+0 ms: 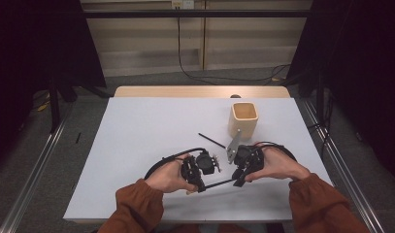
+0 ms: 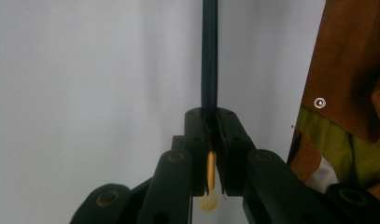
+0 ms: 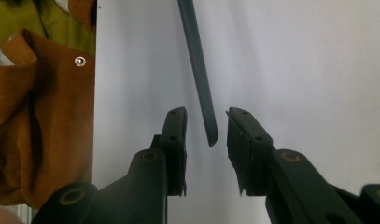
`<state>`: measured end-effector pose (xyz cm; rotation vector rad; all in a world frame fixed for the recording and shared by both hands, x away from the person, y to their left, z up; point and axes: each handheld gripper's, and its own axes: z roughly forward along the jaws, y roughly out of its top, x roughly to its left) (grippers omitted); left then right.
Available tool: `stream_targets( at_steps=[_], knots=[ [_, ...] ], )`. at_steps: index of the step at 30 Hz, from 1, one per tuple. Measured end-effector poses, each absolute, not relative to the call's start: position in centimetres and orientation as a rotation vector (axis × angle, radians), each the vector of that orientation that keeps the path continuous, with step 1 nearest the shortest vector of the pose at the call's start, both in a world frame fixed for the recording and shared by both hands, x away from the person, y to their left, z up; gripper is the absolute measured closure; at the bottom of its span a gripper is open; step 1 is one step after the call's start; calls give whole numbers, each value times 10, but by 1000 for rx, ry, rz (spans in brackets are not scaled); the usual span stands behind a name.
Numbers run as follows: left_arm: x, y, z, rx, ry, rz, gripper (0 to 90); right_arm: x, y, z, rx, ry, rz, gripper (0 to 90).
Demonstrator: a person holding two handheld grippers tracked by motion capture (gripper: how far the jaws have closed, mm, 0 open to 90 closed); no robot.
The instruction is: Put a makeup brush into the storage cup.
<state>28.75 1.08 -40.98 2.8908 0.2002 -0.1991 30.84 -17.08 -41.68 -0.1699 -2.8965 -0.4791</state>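
The white table (image 1: 137,145) bears everything, with a wooden edge strip along its far side. On its right half stands a square, open-topped wooden holder (image 1: 243,119), upright. Just in front of that holder a thin black stick (image 1: 212,141) lies flat on the table, apart from both hands.

Near the front edge, 2 hands in rust-orange sleeves (image 1: 137,206) bring the tools together. The left gripper (image 2: 211,126) has its jaws pressed together on a dark pencil (image 2: 209,56), clamping it close to the yellow, rounded end, which shows between the jaws in the left gripper view. From there the pencil runs straight out over the table, level with it, toward the other hand.

The right gripper (image 3: 206,126) stands with its jaws parted to a moderate gap. The pencil's free end (image 3: 211,135) hangs between them, closer to neither pad clearly, and touches nothing; the jaws grasp nothing.
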Motion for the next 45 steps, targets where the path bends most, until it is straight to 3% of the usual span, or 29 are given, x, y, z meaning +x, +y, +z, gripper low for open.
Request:
stream_targets(
  at_steps=[10,25,30,35,39,45],
  knots=[
    [284,4,-408,2882,199,-206,841,309,-171,-419,-131,-2866,-506,824],
    [286,7,-407,2861,152,-244,822,305,-173,-420,-67,-2829,-520,862],
    [285,8,-407,2839,163,-231,761,304,-175,-418,-78,-2824,-535,862],
    [285,10,-403,2787,180,-204,676,304,-179,-416,-95,-2842,-543,862],
    [290,13,-403,2783,255,-158,452,304,-182,-414,-100,-2875,-584,862],
    [299,21,-403,2699,358,-148,207,303,-187,-414,-138,-2873,-587,862]
  ],
)
